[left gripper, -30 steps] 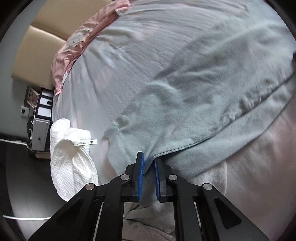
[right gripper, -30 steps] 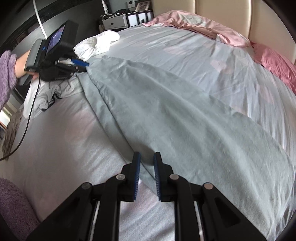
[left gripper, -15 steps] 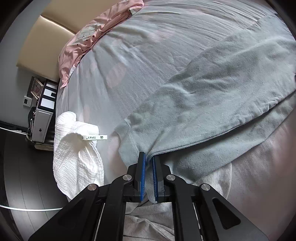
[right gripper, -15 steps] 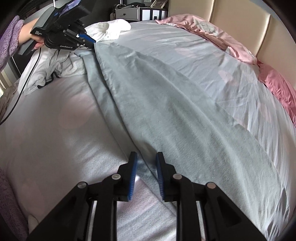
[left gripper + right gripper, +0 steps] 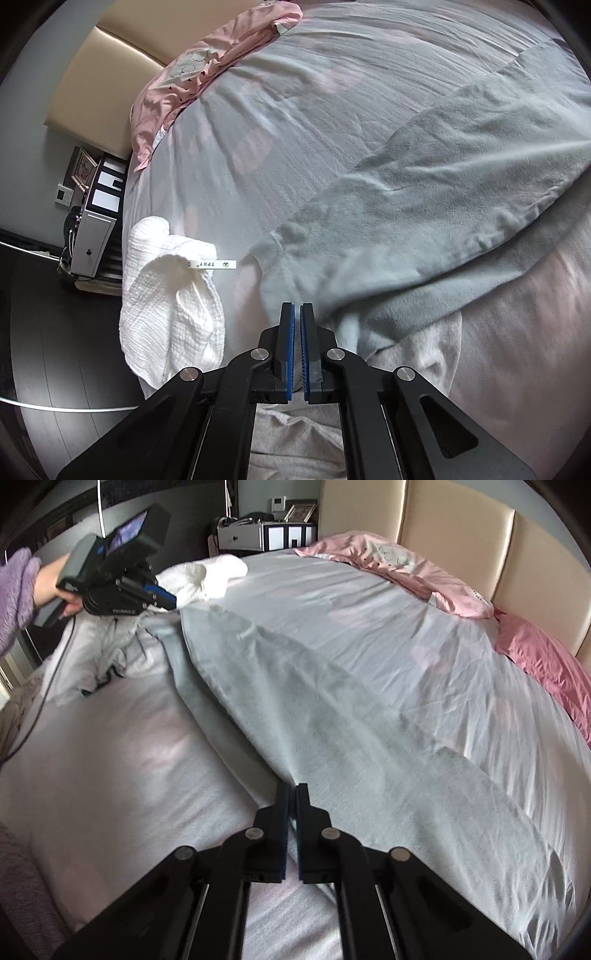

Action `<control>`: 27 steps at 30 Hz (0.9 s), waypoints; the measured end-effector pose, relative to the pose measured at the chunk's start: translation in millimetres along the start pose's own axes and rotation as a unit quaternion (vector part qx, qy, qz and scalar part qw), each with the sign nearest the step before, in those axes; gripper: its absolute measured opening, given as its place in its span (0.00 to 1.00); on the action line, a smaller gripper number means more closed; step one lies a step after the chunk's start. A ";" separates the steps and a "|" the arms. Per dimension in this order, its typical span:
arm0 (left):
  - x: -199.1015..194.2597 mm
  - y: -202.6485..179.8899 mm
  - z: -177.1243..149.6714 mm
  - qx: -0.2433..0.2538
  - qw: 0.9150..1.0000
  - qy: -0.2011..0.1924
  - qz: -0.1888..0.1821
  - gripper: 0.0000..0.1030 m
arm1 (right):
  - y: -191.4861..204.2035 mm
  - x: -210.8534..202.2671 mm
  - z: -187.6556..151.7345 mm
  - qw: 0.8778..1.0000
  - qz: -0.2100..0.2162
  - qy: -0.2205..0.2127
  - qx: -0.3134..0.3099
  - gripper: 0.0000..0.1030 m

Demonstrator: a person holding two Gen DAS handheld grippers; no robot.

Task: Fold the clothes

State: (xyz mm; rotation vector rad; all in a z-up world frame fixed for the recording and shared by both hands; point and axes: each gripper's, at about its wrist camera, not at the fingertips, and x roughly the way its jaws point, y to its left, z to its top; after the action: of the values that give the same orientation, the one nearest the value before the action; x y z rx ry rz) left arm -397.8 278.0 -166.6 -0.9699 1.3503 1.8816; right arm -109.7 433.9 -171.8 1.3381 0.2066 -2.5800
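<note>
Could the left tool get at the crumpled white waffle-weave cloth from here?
Probably yes: the white waffle-weave cloth lies uncovered just left of the left tool, nothing between, though its jaws are shut.

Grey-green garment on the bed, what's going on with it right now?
A person is folding the grey-green garment on the bed with two handheld grippers. The left gripper is shut on one end of its edge, near the white textured cloth. The right gripper is shut on the other end. The garment lies stretched between them, apparently folded along its length.
</note>
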 end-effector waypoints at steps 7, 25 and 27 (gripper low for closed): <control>3.5 -8.4 -15.2 0.018 1.000 0.002 0.000 0.05 | 0.1 -6.5 -3.2 1.000 0.004 0.009 -0.001 0.03; 38.8 -27.6 2.3 0.083 0.996 0.027 -0.026 0.18 | -13.6 14.2 -17.7 0.998 0.033 0.020 0.042 0.03; 37.9 -29.1 5.1 0.076 0.996 0.024 -0.031 0.04 | -14.0 12.8 -18.5 0.998 0.034 0.017 0.043 0.03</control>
State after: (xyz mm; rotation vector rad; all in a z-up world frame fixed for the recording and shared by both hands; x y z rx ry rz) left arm -395.6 293.7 -212.0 -0.9731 1.4517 1.6931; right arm -106.0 449.9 -192.7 1.3932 0.0548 -2.5380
